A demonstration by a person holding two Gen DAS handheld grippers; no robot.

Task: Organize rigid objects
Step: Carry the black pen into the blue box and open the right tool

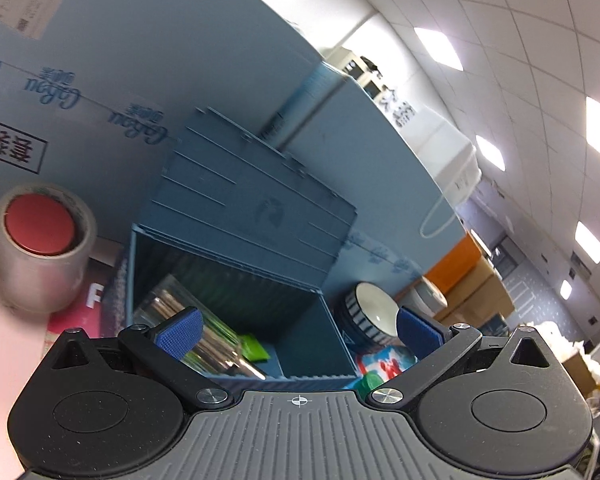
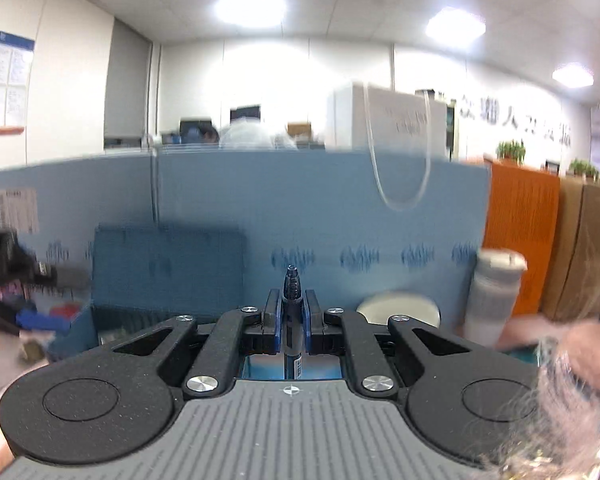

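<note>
Sorting underway: right claw [image 2: 291, 316] clamped on a dark pen [image 2: 291, 284] held clear above the tabletop, left claw [image 1: 298, 330] spread wide and empty before the lidded blue box [image 1: 236, 280], which already holds items; bowl [image 1: 370, 310] and tape roll [image 1: 40, 244] remain outside.

Bright ceiling panels [image 2: 249, 5], motion blur, fisheye edges.

My left hand-held gripper [image 1: 298, 332] and right hand-held gripper [image 2: 291, 320] match: black arms, silver screws, blue ribbed pads, grey grooved base with crosshair mark.
</note>
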